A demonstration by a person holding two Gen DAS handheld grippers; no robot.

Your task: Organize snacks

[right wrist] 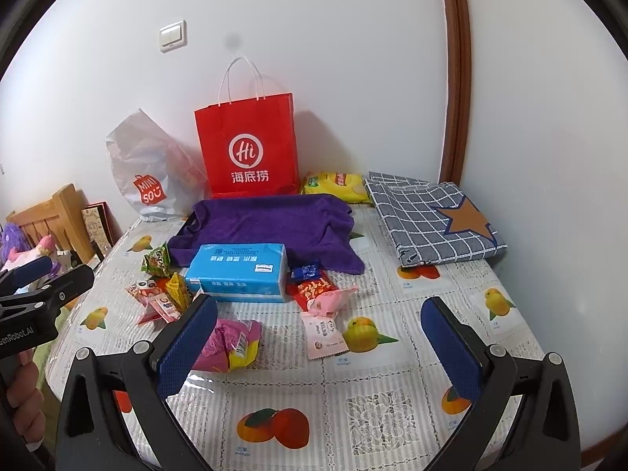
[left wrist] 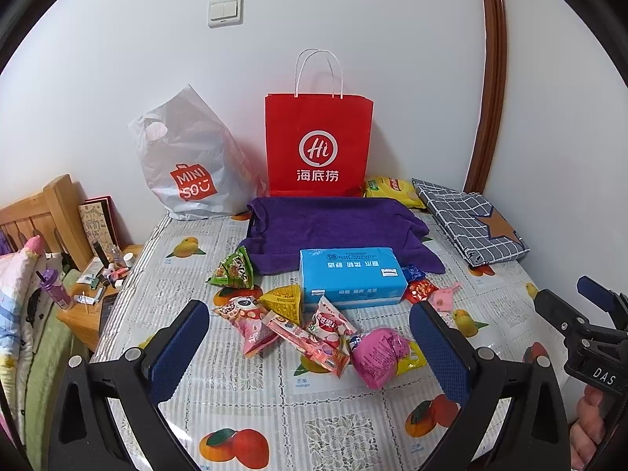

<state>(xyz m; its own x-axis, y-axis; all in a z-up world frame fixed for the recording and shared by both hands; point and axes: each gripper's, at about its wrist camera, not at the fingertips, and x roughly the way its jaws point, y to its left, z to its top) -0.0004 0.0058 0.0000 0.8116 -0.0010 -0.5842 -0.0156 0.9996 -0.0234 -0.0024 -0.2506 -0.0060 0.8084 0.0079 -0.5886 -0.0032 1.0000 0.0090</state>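
Note:
Several snack packets lie loose on the fruit-print table: a green one point(left wrist: 232, 269), a yellow triangular one point(left wrist: 284, 302), pink ones point(left wrist: 251, 322), a round pink-and-yellow pack point(left wrist: 380, 355) and small red ones point(left wrist: 420, 290). A blue tissue pack point(left wrist: 351, 276) sits among them in front of a purple towel point(left wrist: 333, 231). My left gripper point(left wrist: 310, 349) is open and empty above the near snacks. My right gripper point(right wrist: 318, 343) is open and empty, with the pink-and-yellow pack point(right wrist: 231, 345) beside its left finger and a flat pink packet point(right wrist: 324, 331) between the jaws' line of sight.
A red paper bag point(left wrist: 318, 145) and a white plastic Miniso bag point(left wrist: 188, 165) stand against the back wall. A yellow chip bag point(left wrist: 392, 190) and a folded checked cloth point(left wrist: 471, 223) lie at the back right. A cluttered wooden bedside table point(left wrist: 94, 294) is to the left.

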